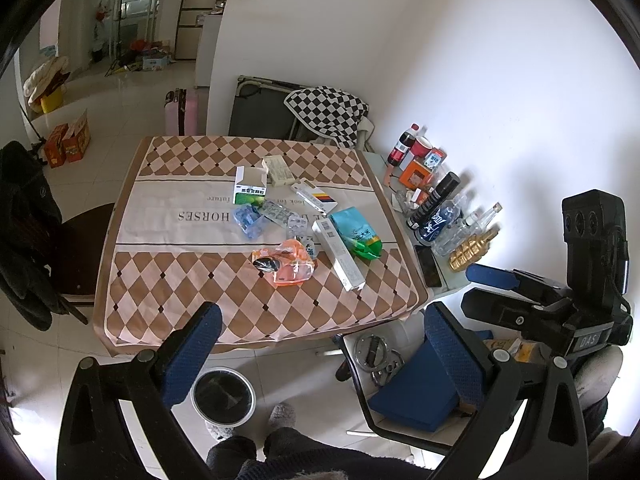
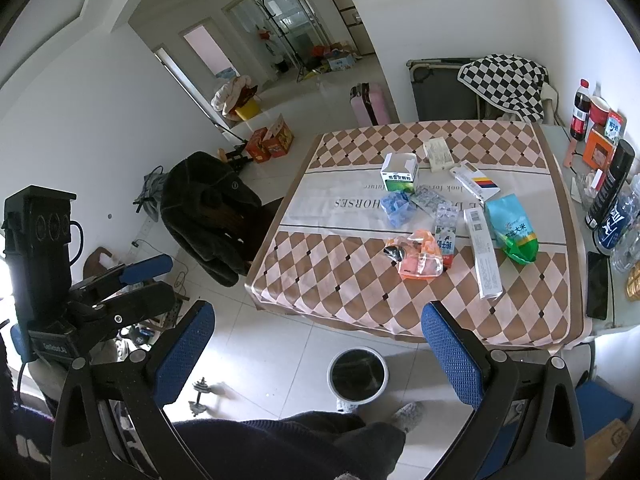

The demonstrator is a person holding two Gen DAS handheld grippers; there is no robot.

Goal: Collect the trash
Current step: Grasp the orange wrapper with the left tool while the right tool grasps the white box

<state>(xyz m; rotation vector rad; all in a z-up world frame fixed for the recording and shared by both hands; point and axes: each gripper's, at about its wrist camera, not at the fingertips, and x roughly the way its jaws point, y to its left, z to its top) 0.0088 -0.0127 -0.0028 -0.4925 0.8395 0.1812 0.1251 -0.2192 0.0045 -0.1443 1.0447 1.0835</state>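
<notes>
Trash lies on the checked tablecloth: an orange plastic bag, a long white box, a teal rice bag, a green-and-white medicine box, blister packs and a crumpled blue wrapper. A round bin with a black liner stands on the floor before the table; it also shows in the right wrist view. My left gripper is open and empty, held above the floor short of the table edge. My right gripper is open and empty, likewise back from the table.
Bottles, a can and a phone crowd the side shelf at the table's right. A chair with a dark coat stands at the left. A blue cushion and dumbbell lie on the floor.
</notes>
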